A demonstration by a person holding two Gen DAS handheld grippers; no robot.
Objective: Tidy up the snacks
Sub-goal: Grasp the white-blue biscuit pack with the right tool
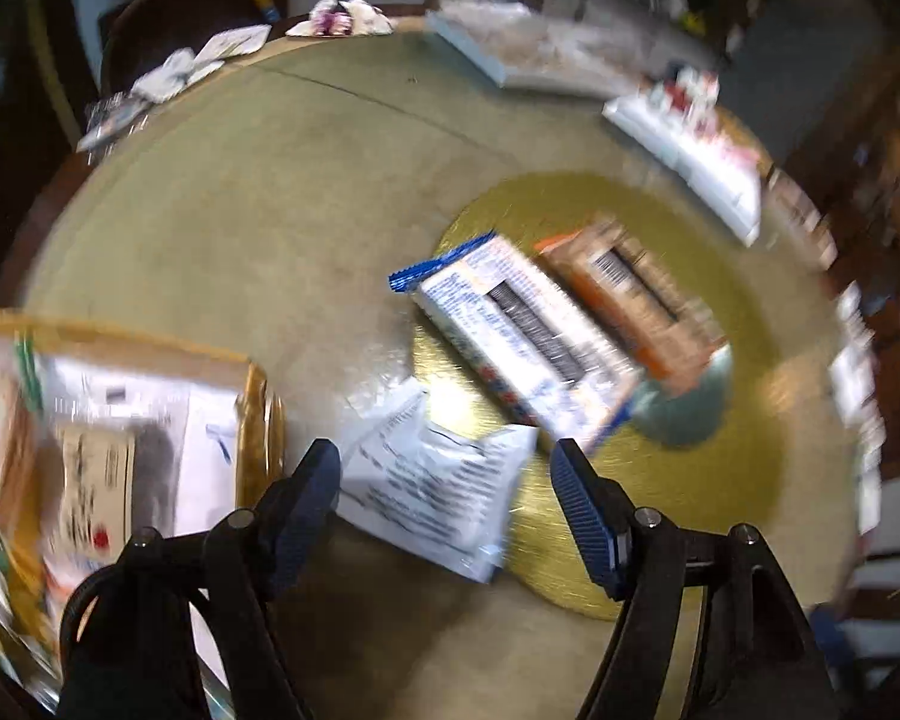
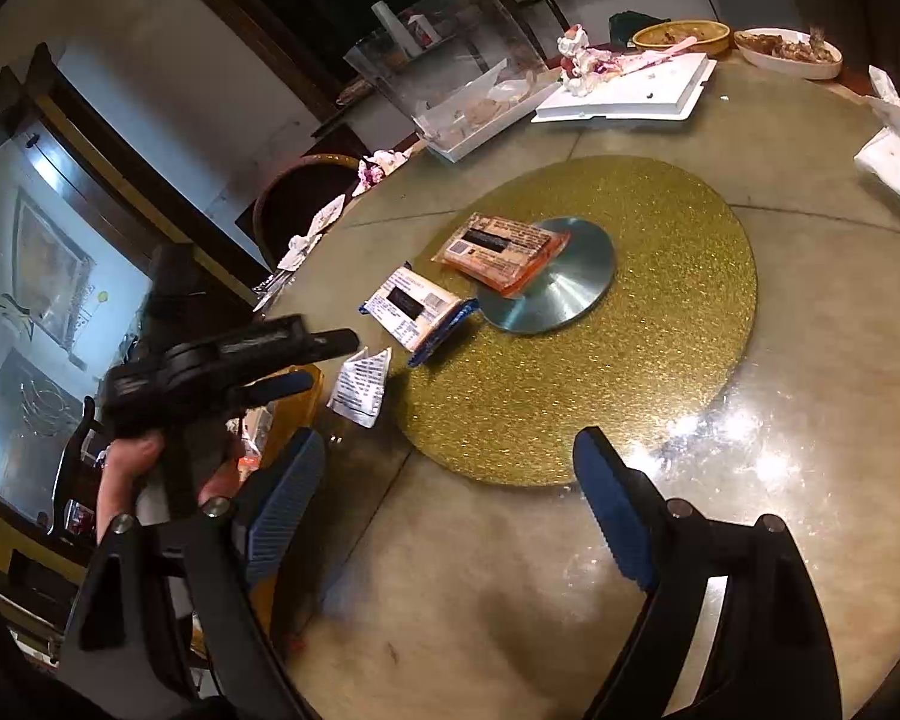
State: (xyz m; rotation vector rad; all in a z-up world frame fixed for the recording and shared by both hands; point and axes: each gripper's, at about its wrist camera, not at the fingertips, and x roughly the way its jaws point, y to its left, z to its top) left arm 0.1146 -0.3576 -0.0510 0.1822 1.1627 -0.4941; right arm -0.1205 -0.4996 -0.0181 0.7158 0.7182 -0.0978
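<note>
Three snack packs lie on the round table. A small white packet (image 1: 432, 480) (image 2: 363, 387) lies at the edge of the gold glitter turntable (image 1: 690, 510) (image 2: 630, 360). A blue-and-white pack (image 1: 522, 336) (image 2: 417, 309) and an orange pack (image 1: 636, 294) (image 2: 501, 252) lie on the turntable, the orange one partly on its silver centre disc (image 2: 561, 294). My left gripper (image 1: 447, 468) is open, its jaws on either side of the white packet, just above it. My right gripper (image 2: 450, 474) is open and empty above the table's near side. The left gripper also shows in the right wrist view (image 2: 306, 360).
A yellow box (image 1: 120, 450) with several snack packs sits at the table's left edge. White foam trays (image 2: 624, 90), a clear plastic cover (image 2: 450, 60), dishes of food (image 2: 789, 51), crumpled napkins (image 2: 897, 138) and wrappers (image 1: 174, 72) ring the far side. A chair (image 2: 306, 192) stands behind.
</note>
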